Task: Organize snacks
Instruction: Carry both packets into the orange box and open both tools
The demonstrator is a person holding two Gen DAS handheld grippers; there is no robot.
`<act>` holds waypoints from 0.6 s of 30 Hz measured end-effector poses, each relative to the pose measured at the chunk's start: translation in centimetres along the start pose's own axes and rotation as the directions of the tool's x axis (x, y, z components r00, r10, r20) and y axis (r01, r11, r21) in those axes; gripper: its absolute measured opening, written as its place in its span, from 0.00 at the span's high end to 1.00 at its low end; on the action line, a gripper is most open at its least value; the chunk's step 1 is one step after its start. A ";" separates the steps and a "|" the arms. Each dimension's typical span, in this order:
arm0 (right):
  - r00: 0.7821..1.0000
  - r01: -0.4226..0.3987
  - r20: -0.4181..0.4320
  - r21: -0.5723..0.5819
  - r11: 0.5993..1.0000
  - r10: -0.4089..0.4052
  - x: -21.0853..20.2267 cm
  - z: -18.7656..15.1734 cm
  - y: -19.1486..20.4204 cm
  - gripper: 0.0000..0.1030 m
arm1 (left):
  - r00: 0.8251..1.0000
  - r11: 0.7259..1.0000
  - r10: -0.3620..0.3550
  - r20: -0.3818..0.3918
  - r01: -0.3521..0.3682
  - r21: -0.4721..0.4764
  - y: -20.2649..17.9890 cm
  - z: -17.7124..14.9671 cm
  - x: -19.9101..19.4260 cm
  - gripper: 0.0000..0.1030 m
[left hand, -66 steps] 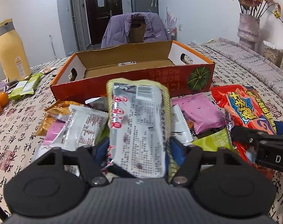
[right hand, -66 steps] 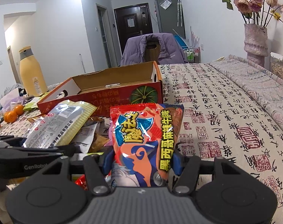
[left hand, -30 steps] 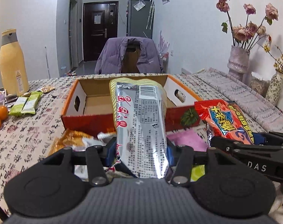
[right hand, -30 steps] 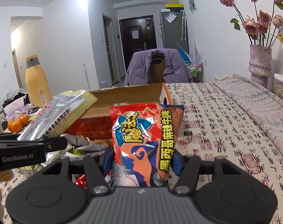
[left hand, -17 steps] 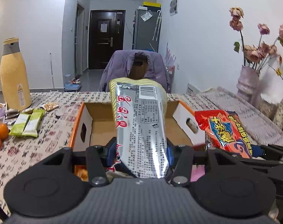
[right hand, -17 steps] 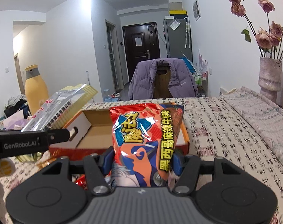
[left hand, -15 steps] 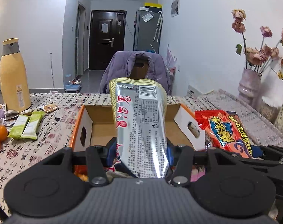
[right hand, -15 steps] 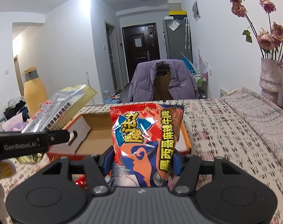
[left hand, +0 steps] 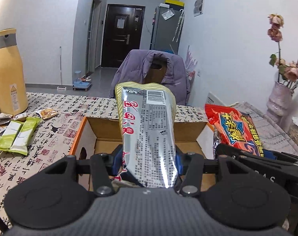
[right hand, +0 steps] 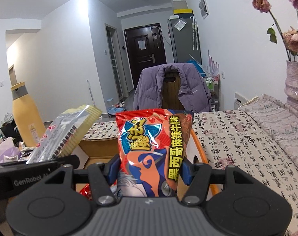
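1. Left claw (left hand: 148,162): black, two-fingered, blue pads pressed against both sides of a silver foil snack packet with yellow ribbed edges and red characters (left hand: 149,135). The packet stands upright between the fingers, barcode end uppermost. Pointing forward and somewhat downward.
2. Right claw (right hand: 150,170): black, two-fingered, blue pads clamped on a red and orange glossy snack bag with blue and yellow lettering (right hand: 153,147), held upright. Pointing forward and somewhat downward.
3. Arrangement: the two claws are side by side and close together; each appears at the edge of the other's wrist view.
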State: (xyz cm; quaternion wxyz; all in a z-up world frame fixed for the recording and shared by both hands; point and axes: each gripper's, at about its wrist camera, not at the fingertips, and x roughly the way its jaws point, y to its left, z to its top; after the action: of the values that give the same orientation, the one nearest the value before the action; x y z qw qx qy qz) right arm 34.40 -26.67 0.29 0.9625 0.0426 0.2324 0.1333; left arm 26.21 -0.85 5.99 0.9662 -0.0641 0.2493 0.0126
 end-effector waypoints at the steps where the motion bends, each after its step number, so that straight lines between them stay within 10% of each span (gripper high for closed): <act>1: 1.000 0.000 -0.006 0.000 1.000 0.000 0.7 0.1 0.1 0.42 | 1.000 1.000 0.011 -0.004 -0.011 -0.002 0.2 0.0 0.6 0.51; 18: 0.995 0.056 -0.087 -0.014 0.998 -0.057 7.8 -1.7 -0.9 0.43 | 0.990 0.997 0.040 -0.136 -0.049 -0.062 3.0 -2.1 6.7 0.50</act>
State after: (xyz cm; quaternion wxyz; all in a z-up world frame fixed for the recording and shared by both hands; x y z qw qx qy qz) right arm 40.50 -25.31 -4.75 0.9551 0.0246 0.2745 0.1090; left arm 30.88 1.79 0.64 0.9441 -0.0908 0.3148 0.0378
